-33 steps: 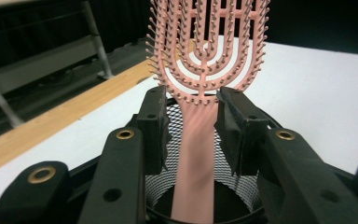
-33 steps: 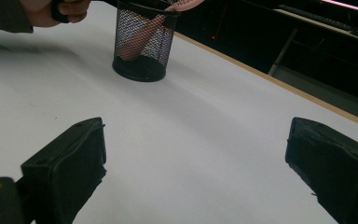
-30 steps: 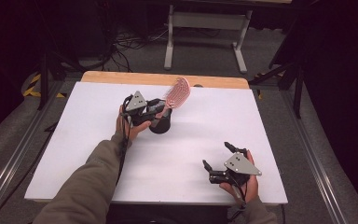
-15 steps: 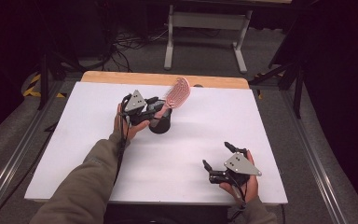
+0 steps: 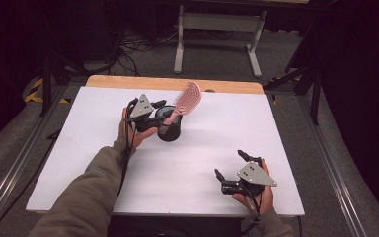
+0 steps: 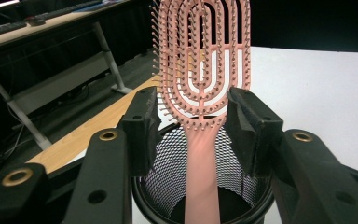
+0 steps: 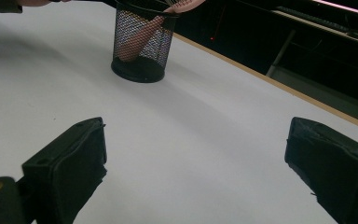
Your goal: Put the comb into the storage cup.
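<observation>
Left gripper [image 6: 193, 126] has just been opening, letting go of the pink hairbrush [image 6: 203, 65]; its handle bottom is hidden inside the black mesh cup [image 6: 168, 172]. Right gripper [image 7: 205, 172] sits wide open, empty.

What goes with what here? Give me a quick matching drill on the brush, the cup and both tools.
Things:
1. pink hairbrush
2. black mesh cup
3. left tool
4. right tool

States:
A. open over bare white table, near edge
B. stands upright, brush handle inside
C. leans out of the cup, head up
D. jaws just opened, either side of the brush neck

Pairs: 1-C, 2-B, 3-D, 4-A
</observation>
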`<state>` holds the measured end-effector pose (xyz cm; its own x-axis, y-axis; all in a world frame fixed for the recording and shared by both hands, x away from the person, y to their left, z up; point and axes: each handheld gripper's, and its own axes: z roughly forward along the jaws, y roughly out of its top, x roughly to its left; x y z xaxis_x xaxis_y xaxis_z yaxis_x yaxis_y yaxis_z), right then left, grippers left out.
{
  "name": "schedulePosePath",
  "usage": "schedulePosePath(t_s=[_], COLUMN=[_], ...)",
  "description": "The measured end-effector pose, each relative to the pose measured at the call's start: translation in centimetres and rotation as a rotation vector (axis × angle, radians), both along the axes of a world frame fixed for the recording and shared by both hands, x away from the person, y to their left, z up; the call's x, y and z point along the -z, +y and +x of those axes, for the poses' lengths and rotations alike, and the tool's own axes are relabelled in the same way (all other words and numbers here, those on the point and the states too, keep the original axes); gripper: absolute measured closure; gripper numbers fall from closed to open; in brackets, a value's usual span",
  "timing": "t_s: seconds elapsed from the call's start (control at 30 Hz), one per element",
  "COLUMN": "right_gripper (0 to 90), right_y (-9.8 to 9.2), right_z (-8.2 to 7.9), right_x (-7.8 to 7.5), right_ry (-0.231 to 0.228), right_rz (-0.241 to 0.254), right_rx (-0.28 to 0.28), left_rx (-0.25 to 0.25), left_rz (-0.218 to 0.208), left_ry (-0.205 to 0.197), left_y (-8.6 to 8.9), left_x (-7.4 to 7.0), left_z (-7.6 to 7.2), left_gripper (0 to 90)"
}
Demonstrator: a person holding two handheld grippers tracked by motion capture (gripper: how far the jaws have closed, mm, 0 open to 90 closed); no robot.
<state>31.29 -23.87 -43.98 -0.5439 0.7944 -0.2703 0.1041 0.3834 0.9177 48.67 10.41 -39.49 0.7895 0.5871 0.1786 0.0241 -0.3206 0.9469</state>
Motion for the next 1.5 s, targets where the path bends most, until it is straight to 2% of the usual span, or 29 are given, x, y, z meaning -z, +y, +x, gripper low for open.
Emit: schedulePosePath(t_s=[0.23, 0.33, 0.4, 0.67, 0.83, 0.97, 1.27, 1.5], right_gripper=[6.2, 6.2, 6.2, 6.2, 6.2, 6.2, 6.2, 6.2], right_y=[-0.1, -0.1, -0.1, -0.1, -0.1, -0.1, 0.0, 0.0], right_z=[0.0, -0.1, -0.1, -0.1, -0.1, 0.0, 0.0, 0.0], right_x=[-0.1, -0.1, -0.1, -0.1, -0.1, 0.0, 0.0, 0.0], right_ry=[-0.011, -0.012, -0.011, -0.01, -0.009, -0.009, -0.007, -0.007], right_rz=[0.004, 0.003, 0.003, 0.004, 0.005, 0.005, 0.005, 0.004], right_rx=[0.01, 0.008, 0.009, 0.009, 0.008, 0.009, 0.009, 0.008], left_rx=[-0.006, -0.012, -0.012, -0.023, -0.048, -0.052, -0.055, -0.053], left_rz=[0.001, 0.027, 0.028, 0.03, 0.04, 0.026, 0.049, 0.059], left_ry=[-0.008, -0.008, -0.007, -0.006, -0.006, 0.0, 0.0, 0.0], left_y=[0.3, 0.2, 0.3, 0.7, 1.2, 1.4, 1.4, 1.5], left_x=[-0.3, -0.4, -0.5, -0.6, -0.6, -0.6, -0.8, -0.8], left_z=[-0.1, -0.3, -0.4, -0.4, -0.5, -0.5, -0.8, -1.1], left_gripper=[44.8, 40.3, 37.5, 31.3, 26.7, 23.7, 7.8, 4.4])
